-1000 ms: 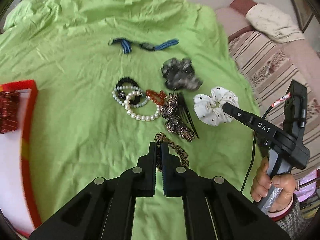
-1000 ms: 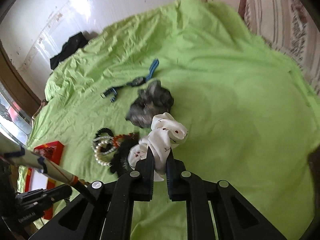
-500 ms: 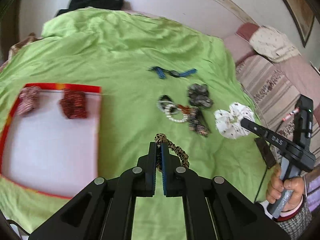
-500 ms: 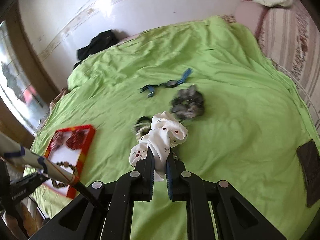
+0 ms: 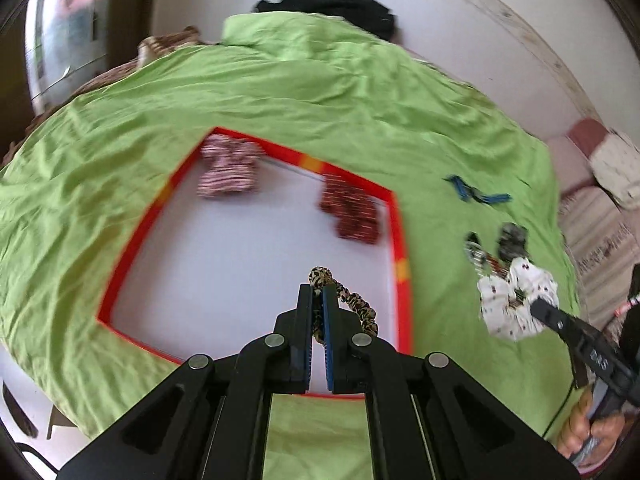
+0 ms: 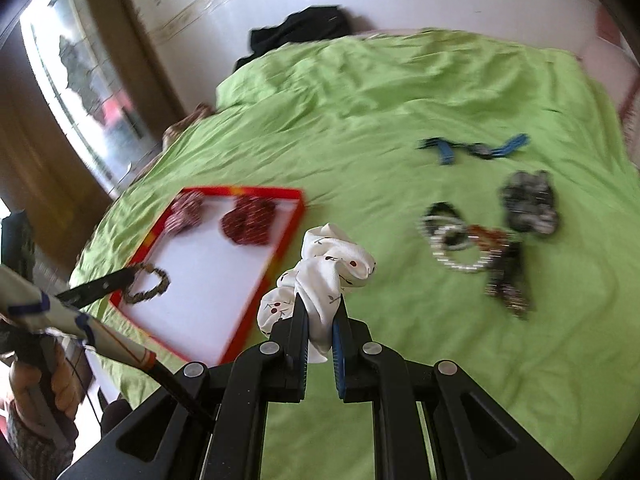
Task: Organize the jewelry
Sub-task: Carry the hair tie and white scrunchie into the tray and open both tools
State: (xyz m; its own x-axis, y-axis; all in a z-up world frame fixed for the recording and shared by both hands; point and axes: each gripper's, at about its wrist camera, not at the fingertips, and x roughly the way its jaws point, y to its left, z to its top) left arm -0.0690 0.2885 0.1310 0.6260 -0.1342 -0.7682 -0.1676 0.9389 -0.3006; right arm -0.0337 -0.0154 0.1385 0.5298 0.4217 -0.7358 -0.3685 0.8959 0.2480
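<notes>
My left gripper (image 5: 318, 294) is shut on a leopard-print scrunchie (image 5: 352, 302) and holds it over the white floor of the red-rimmed tray (image 5: 402, 240). Two scrunchies lie in the tray, a pink striped one (image 5: 230, 170) and a dark red one (image 5: 354, 212). My right gripper (image 6: 320, 312) is shut on a white cherry-print scrunchie (image 6: 332, 264), above the green sheet just right of the tray (image 6: 290, 226). The left gripper and its scrunchie (image 6: 146, 284) show in the right wrist view over the tray's near corner.
On the green sheet (image 6: 400, 100) right of the tray lie a blue strap (image 6: 472, 148), a grey scrunchie (image 6: 528, 202), pearl bracelets (image 6: 452, 240) and a dark hair clip (image 6: 508, 280). A black cloth (image 6: 300, 30) lies at the far edge by the wall.
Both grippers have swung left from the jewelry pile toward the tray, each carrying its scrunchie. The left gripper is now over the tray; the right one is beside its right rim.
</notes>
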